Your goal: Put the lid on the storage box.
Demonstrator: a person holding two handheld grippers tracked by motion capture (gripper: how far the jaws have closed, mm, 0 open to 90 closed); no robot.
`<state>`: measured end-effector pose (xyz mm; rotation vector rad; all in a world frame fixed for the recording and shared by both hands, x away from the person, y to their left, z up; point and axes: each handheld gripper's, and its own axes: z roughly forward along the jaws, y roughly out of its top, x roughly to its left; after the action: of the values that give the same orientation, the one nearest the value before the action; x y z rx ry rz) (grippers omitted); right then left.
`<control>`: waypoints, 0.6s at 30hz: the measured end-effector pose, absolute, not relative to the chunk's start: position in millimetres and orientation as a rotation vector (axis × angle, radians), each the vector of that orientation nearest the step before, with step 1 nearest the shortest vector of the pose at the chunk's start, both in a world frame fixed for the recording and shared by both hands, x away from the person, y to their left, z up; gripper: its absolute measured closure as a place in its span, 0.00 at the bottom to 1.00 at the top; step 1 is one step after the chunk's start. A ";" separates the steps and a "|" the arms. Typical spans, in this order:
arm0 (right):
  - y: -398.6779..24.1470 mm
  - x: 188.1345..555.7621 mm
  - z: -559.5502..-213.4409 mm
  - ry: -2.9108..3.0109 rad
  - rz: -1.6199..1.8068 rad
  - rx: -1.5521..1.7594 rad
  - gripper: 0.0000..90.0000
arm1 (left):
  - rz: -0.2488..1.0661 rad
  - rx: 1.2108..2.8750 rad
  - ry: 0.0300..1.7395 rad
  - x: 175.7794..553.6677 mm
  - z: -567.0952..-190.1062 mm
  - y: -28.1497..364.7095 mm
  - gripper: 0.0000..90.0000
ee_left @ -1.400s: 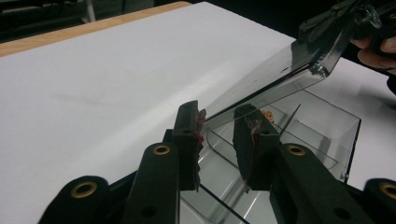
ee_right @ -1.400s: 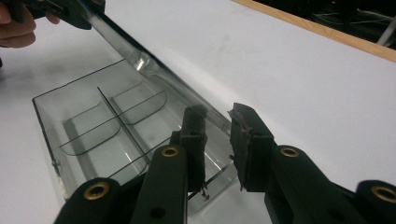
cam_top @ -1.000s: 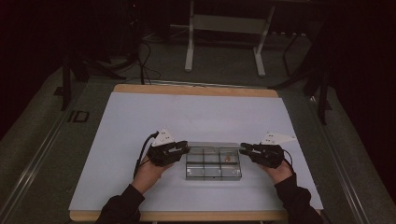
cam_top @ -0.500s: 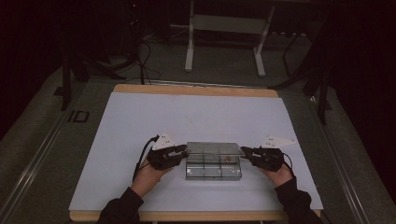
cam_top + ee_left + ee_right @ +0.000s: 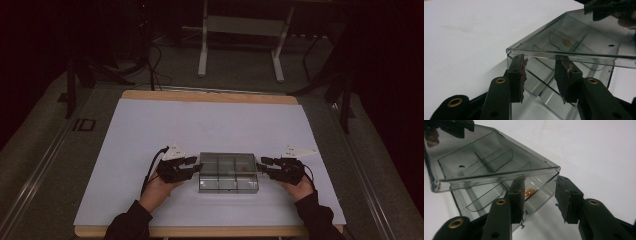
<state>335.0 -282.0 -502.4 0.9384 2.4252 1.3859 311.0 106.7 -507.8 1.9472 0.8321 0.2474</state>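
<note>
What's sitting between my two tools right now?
The clear compartment box, its lid raised. In the high view it spans the stretch from the left tool to the right tool.

The letters "ID" stand in white on the dark floor [image 5: 82, 125], just left of the table [image 5: 150, 125] near its far corner. No other words or numbers can be read.

From above the near table edge we look forward and down over the whole table [image 5: 150, 130]. Our two gripper views sit close, facing inward from left and right; all three share the clear compartment box [image 5: 228, 171] [image 5: 574, 37] [image 5: 489, 155].
</note>
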 end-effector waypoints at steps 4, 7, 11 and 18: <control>-280.8 335.2 -505.8 2.433 1.373 0.943 0.64 | 0.254 1.955 0.840 311.2 -511.2 106.2 0.68; -281.3 334.9 -507.0 2.433 1.373 0.946 0.64 | 0.248 1.954 0.840 311.0 -512.2 106.3 0.68; -283.5 334.2 -507.6 2.425 1.377 0.957 0.64 | 0.237 1.940 0.848 311.5 -515.2 107.6 0.67; -283.1 335.8 -512.7 2.433 1.352 0.965 0.64 | 0.239 1.942 0.867 313.5 -521.1 111.0 0.66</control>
<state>335.8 -283.1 -512.7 0.9654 2.4334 1.3521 313.5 111.0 -521.1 1.9424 0.8674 0.2393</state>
